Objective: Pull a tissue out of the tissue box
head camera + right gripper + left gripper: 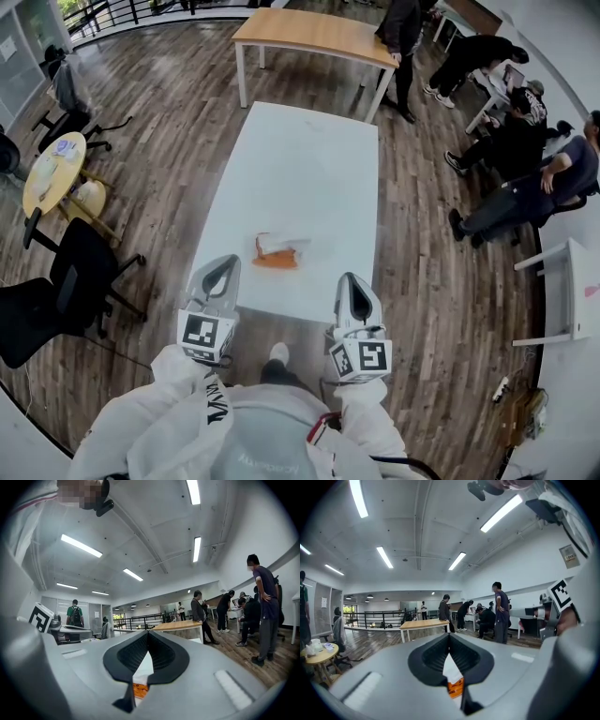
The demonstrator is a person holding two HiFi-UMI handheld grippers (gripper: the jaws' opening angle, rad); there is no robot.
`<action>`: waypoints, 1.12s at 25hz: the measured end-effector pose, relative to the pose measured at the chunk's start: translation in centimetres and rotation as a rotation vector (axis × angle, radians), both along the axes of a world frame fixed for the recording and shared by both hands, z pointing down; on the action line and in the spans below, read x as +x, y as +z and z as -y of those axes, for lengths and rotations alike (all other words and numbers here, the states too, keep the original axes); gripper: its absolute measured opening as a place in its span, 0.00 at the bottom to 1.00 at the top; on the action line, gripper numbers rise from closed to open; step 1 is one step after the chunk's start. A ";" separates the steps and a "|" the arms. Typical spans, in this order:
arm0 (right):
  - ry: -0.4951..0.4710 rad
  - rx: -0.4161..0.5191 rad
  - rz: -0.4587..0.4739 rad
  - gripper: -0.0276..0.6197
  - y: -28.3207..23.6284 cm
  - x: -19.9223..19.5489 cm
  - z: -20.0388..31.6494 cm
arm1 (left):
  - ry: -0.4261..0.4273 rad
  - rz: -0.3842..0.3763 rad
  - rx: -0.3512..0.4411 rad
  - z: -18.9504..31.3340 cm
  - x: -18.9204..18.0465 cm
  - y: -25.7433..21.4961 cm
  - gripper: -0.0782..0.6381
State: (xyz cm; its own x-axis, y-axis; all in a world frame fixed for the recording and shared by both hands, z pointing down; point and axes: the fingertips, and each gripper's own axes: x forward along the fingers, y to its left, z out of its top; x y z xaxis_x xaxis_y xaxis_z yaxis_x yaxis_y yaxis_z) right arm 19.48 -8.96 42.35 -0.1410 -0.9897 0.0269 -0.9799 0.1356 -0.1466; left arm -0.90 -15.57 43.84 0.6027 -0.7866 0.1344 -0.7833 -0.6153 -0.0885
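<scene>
Tissue box [278, 253], orange/white, lies on white table [309, 159] nr its front edge, between and just ahead of both grippers. L gripper [225, 270] & R gripper [352, 286]: jaws closed tip-to-tip, nothing held, apart from box.

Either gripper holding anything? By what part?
Nothing: left gripper and right gripper are shut and empty; the tissue box lies apart on the table.
</scene>
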 end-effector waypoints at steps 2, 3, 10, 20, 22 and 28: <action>-0.007 0.000 0.000 0.04 0.1 0.3 0.4 | -0.006 0.001 0.000 0.3 0.3 0.1 0.11; -0.011 -0.001 0.001 0.04 0.2 0.5 0.6 | -0.009 0.002 0.000 0.4 0.4 0.1 0.11; -0.040 0.000 0.009 0.04 0.3 1.4 1.6 | -0.040 0.009 -0.006 0.8 1.2 0.5 0.11; -0.077 -0.004 0.017 0.04 0.6 1.6 2.2 | -0.064 0.020 -0.016 0.6 1.5 0.9 0.11; -0.084 -0.003 0.019 0.04 0.6 1.5 2.5 | -0.073 0.022 -0.016 0.7 1.2 1.0 0.11; -0.100 -0.003 0.019 0.04 0.4 1.3 3.0 | -0.092 0.022 -0.011 1.1 1.0 0.7 0.11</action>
State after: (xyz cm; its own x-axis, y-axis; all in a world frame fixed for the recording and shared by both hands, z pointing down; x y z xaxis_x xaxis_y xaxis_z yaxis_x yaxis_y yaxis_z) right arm 20.78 -12.00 42.74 -0.2399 -0.9704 0.0260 -0.9585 0.2325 -0.1651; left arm 0.09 -16.65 44.58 0.5249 -0.8368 0.1556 -0.8344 -0.5420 -0.0999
